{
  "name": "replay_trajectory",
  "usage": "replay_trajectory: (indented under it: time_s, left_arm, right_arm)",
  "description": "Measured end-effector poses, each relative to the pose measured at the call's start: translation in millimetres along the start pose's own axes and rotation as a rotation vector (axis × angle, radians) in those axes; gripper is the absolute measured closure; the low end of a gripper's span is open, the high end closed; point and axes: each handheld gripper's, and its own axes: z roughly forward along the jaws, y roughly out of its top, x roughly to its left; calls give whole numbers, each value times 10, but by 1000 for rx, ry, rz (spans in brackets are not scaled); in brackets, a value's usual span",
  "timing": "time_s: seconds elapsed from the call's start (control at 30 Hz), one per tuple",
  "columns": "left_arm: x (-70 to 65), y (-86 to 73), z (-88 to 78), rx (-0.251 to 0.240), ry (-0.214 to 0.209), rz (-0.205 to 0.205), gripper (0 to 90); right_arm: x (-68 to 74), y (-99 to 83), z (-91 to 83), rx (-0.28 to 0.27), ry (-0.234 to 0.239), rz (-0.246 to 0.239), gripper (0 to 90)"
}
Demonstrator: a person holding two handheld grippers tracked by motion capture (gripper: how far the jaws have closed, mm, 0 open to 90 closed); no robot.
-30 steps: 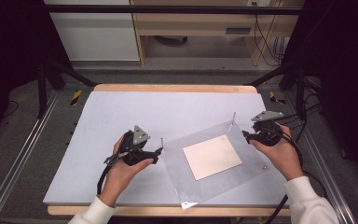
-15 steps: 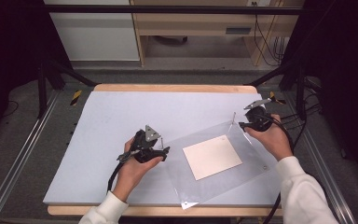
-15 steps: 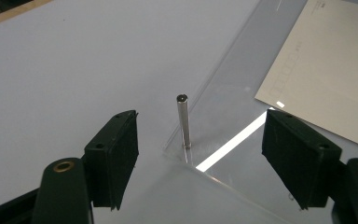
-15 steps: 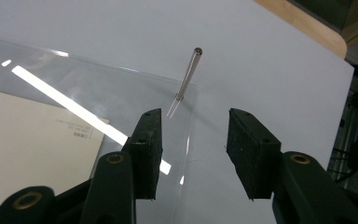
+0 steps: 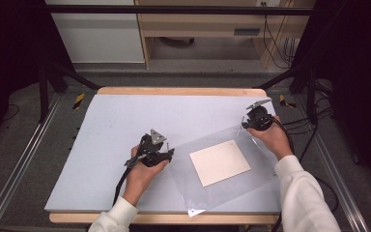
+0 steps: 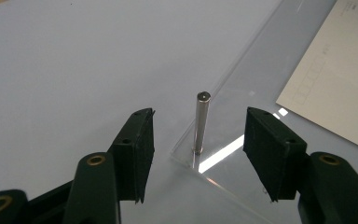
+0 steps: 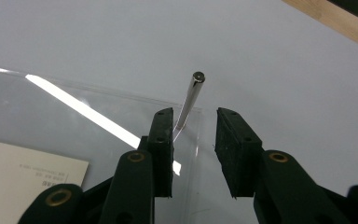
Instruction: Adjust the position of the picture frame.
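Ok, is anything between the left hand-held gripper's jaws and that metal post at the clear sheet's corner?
Nothing visible. The metal post stands upright between the left hand-held gripper jaws, with open gaps on both sides. The jaws have just been closing and do not touch it yet.

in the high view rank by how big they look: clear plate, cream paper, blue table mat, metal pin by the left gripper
1. blue table mat
2. clear plate
3. cream paper
4. metal pin, a thin sliver there
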Motion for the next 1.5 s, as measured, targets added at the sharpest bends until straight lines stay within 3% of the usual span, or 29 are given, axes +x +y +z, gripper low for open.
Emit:
replay_trajectory:
  time_s: [0.17,0.63,0.93,1.27,1.5]
  left_arm:
    - [2,-15,39,12,-7,-19,445]
    - [-15,-63,123,43,-13,-45,546]
    - [-28,-75,177,31,-12,-64,635]
    - [10,-74,251,11,-25,-75,825]
    - [2,-71,262,9,-18,-76,838]
  right_arm:
    - [-39,-1,92,-4,13,27,683]
    - [2,74,262,35,7,25,741]
    - [10,78,333,40,16,17,767]
    - [34,111,386,45,10,10,828]
    - [22,102,386,41,21,23,839]
